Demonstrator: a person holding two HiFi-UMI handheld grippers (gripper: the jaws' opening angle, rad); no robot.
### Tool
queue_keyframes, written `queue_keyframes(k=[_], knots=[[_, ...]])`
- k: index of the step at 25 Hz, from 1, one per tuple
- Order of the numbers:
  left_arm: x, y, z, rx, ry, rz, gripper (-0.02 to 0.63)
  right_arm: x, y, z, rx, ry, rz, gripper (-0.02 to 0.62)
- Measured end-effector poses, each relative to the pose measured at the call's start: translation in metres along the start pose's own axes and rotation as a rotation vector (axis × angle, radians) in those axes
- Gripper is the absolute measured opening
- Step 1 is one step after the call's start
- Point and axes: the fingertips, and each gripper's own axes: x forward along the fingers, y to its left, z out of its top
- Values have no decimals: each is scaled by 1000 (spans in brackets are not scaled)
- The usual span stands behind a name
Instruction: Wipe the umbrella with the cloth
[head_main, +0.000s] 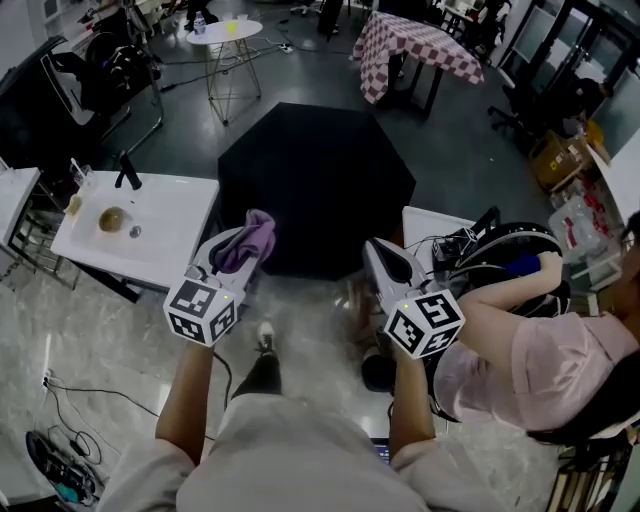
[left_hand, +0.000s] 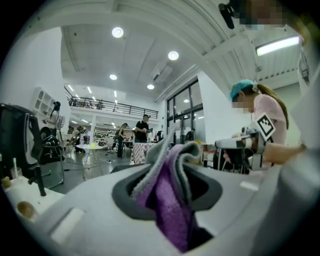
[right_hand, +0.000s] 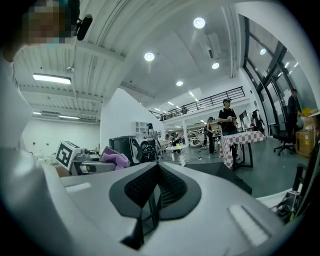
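At the upper centre of the head view, we see the open black fabric umbrella (head_main: 315, 185) on the grey floor (head_main: 180, 140). Lower left, our left gripper (head_main: 238, 255) has its jaws clamped on a crumpled purple terry cloth (left_hand: 167, 200). Lower right, our right gripper (head_main: 380, 255) has its jaws together, empty.

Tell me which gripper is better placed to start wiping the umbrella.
Left, probably. The left gripper is shut on the purple cloth near the open black umbrella; the right gripper is shut and empty.
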Motion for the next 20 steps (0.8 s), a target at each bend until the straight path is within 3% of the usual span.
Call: queue_keyframes(k=[10,20], knots=[[131,128,19,30,-10,-9,130,142,-97,28,-56,4,-62,3],[218,213,29,32,-3,-40,130,239,-165,38,-56,18,-131,3]])
